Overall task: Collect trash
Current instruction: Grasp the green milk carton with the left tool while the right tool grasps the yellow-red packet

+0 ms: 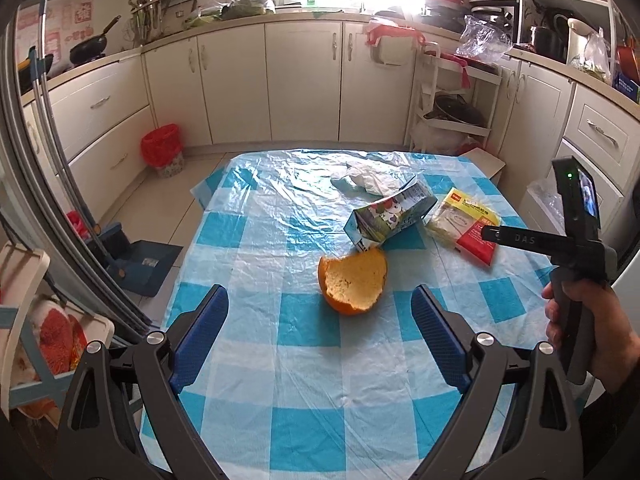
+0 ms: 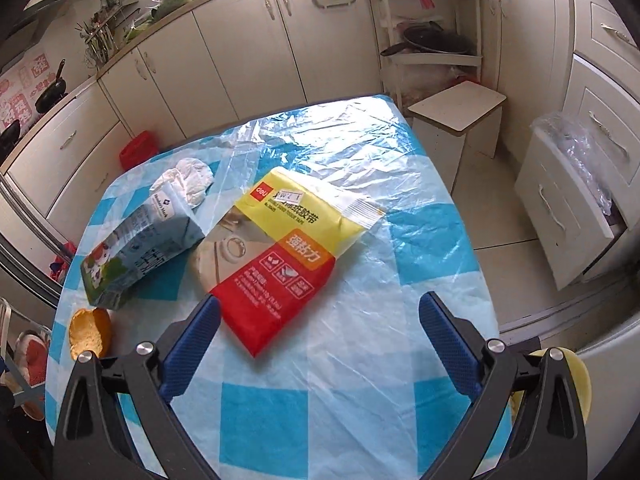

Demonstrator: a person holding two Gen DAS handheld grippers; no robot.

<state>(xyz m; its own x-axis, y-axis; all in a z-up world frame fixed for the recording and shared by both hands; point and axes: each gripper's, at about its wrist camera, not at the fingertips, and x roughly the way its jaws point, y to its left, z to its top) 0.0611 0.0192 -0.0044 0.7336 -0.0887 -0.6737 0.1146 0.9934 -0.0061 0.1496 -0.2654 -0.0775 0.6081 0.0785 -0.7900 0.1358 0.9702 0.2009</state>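
Observation:
An orange peel half (image 1: 354, 282) lies on the blue-checked tablecloth (image 1: 304, 360), just ahead of my open, empty left gripper (image 1: 320, 312). Behind it lies a crushed milk carton (image 1: 390, 216), a yellow-and-red tape packet (image 1: 466, 224) and a crumpled white tissue (image 1: 368, 180). In the right wrist view my right gripper (image 2: 320, 328) is open and empty, with the tape packet (image 2: 288, 252) just ahead of its left finger. The carton (image 2: 140, 248), tissue (image 2: 192, 180) and peel (image 2: 90, 334) lie to its left.
A red-lined bin (image 1: 162, 148) stands on the floor by the cabinets. A dustpan and broom (image 1: 136, 258) lie left of the table. A small stool (image 2: 456, 120) and an open drawer unit with a plastic bag (image 2: 576, 184) stand right of the table.

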